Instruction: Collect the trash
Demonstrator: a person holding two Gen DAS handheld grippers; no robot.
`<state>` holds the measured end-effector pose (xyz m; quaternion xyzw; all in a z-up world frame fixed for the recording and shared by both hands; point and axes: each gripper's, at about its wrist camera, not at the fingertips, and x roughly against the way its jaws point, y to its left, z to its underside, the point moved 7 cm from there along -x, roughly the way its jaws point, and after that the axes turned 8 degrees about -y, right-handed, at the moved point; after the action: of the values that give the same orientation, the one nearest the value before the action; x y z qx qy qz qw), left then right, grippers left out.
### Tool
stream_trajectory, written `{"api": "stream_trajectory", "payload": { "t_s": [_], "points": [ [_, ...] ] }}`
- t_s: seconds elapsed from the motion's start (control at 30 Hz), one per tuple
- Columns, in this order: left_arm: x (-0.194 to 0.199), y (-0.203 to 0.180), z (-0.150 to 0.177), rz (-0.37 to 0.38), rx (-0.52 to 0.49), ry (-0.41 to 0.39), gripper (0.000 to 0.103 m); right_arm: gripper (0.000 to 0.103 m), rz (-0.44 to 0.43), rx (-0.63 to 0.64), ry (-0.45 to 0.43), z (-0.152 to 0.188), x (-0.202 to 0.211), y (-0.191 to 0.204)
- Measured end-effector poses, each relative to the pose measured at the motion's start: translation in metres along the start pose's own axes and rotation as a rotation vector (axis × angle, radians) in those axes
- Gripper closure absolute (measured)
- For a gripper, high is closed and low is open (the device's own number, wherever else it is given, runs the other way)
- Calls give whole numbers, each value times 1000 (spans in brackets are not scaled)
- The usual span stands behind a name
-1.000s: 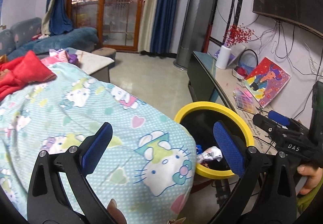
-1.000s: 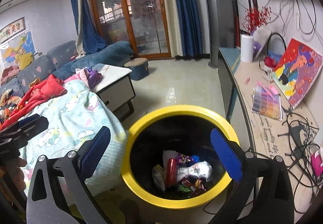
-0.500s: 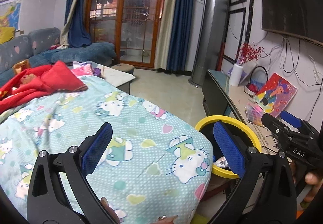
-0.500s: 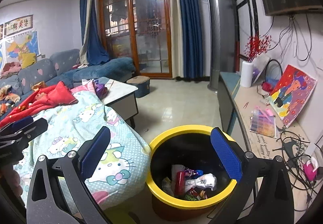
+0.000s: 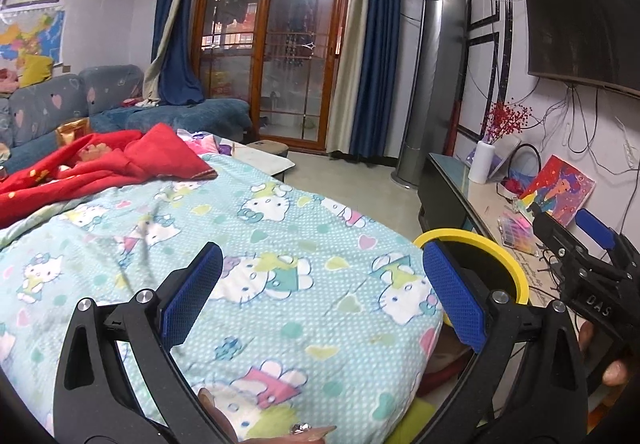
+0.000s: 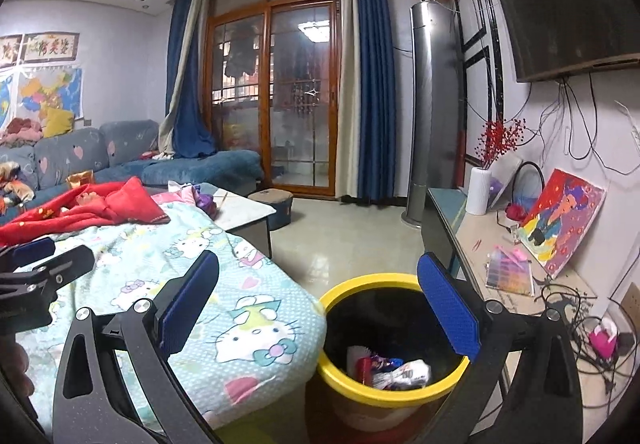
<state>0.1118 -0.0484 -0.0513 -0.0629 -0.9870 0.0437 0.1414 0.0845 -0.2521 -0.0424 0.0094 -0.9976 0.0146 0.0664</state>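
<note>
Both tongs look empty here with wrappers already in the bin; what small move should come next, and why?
Probably sweep the left tongs across the pale-blue cartoon-cat quilt to look for more litter. Both tongs are open and hold nothing, the yellow-rimmed black trash bin already holds wrappers, and no loose trash shows.

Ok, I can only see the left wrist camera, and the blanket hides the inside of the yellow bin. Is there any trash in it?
Observer: Yes. The right wrist view looks into the yellow bin, and wrappers lie at the bottom.
Operator: Are the right tongs holding anything?
Observer: No. The right tongs are open and empty, and the bin shows between them.
Operator: Is anything hiding behind them on the counter?
Observer: A small pink thing lies among black cables. I cannot tell what it is.
</note>
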Motion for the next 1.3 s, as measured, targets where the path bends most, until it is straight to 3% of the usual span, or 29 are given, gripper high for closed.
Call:
{"api": "stream_trajectory", "payload": {
  "t_s": [0.43, 0.67, 1.3],
  "points": [
    [18, 18, 12, -31, 40, -13, 11, 6, -68, 17, 33, 20, -4, 26],
    [21, 19, 11, -25, 45, -21, 11, 6, -53, -1, 70, 27, -11, 20],
    [22, 18, 10, -26, 44, -23, 11, 6, -59, 1, 67, 28, -11, 20]
  ]
}}
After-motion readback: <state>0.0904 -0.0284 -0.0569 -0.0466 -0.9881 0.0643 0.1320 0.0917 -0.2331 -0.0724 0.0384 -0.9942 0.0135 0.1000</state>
